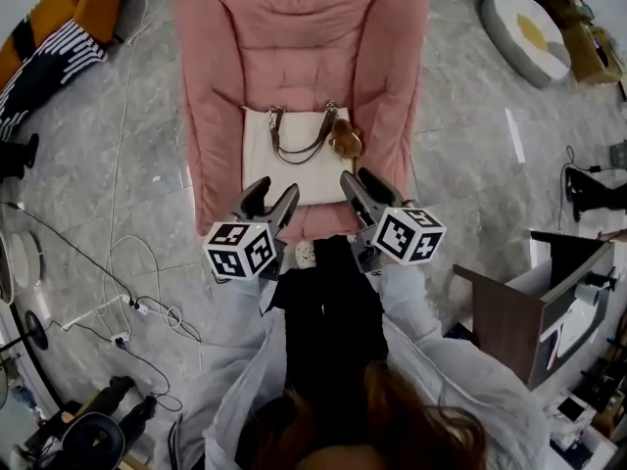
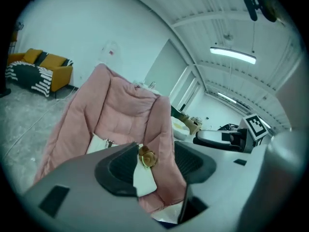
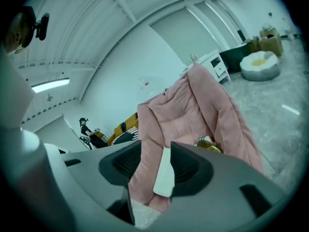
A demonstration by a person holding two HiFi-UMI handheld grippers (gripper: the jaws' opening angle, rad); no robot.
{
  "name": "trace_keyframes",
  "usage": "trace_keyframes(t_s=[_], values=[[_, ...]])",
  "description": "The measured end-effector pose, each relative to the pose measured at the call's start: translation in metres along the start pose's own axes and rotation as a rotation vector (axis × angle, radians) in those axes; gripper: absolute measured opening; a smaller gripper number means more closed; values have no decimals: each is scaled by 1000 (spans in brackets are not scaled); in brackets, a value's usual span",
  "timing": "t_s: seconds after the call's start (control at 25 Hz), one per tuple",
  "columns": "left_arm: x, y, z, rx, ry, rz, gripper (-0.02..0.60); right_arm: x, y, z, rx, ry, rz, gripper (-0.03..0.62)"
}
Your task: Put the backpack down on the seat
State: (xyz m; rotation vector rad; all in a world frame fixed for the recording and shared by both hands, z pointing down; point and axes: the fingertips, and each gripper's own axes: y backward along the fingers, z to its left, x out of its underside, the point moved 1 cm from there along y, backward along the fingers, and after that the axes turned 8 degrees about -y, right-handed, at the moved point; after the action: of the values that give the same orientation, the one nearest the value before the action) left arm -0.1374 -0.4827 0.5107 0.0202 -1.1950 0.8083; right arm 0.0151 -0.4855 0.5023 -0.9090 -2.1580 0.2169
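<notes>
Left gripper [image 1: 272,196], jaws apart and empty, right gripper [image 1: 361,184] likewise parted on nothing, both tilted slightly downward, black-and-white marker cubes [image 1: 240,250] on top, just short of the cream fabric backpack with brown straps [image 1: 294,169], lying on the seat of the padded pink armchair [image 1: 294,47]

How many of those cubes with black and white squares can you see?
2. One cube sits on the left hand-held gripper, the other cube on the right hand-held gripper, both near the pink chair. None seems hidden.
</notes>
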Motion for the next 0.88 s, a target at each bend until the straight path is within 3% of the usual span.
trace_keyframes(t_s=[0.2, 0.32, 0.44, 0.64, 0.88], values=[[-33, 46, -36, 23, -126, -124, 119, -6, 51, 33, -33, 111, -84, 135], [-48, 70, -55, 49, -171, -189, 63, -15, 79, 55, -40, 184, -152, 82], [-55, 86, -72, 74, -187, -243, 40, -17, 100, 68, -48, 259, -188, 8], [-60, 105, -84, 65, -222, -277, 25, -6, 126, 88, -139, 413, -161, 7], [-54, 111, -81, 10, -246, -275, 23, -12, 143, 62, 17, 485, -192, 8]])
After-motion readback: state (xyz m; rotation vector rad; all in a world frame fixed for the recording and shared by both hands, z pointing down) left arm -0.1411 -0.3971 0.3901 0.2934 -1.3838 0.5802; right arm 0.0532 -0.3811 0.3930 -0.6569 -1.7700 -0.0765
